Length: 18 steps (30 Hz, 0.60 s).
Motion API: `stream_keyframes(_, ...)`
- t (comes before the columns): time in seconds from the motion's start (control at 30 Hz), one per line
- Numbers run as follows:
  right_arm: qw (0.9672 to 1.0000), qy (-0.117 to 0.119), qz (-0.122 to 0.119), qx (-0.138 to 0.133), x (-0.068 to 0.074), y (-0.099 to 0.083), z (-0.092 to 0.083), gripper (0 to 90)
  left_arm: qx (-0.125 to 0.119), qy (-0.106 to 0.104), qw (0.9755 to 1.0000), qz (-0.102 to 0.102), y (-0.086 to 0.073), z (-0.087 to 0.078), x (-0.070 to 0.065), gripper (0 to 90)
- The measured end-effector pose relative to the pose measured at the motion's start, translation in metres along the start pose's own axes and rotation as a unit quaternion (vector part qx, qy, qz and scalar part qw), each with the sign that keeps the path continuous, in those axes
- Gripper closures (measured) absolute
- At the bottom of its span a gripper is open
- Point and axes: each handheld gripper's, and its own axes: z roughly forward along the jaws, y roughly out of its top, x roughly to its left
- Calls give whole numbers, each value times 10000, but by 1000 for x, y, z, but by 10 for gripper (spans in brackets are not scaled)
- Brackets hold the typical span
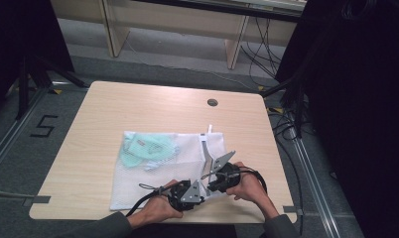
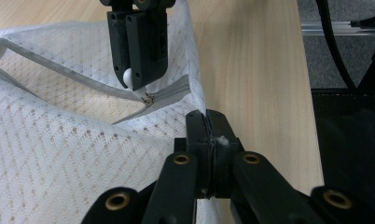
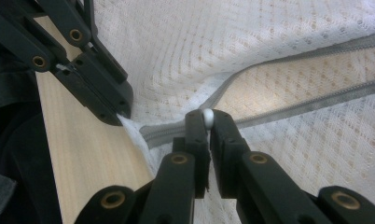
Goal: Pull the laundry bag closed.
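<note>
High view: white mesh laundry bag, flat rectangle, zipper running 12 to 6 o'clock.
Left gripper: clamped on bag corner.
Right gripper: pinching white zipper pull.

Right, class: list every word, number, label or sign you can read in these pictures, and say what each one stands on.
"5": black tape on the grey floor, left of the table.
Mesh laundry bag: no readable label.
Pale green item inside the bag: pink mark, too small to read.
Nothing else carries legible text.
</note>
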Motion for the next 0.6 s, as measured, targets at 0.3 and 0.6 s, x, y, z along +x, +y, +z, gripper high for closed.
stream_keyframes(0.3,10000,-5,13,-29,-2,1,0,867,113,-19,9998,132,1,-3,2,888)
stream_keyframes(0.6,10000,-37,16,-52,-4,1,1,867,-13,-29,10000,-82,0,-2,1,887)
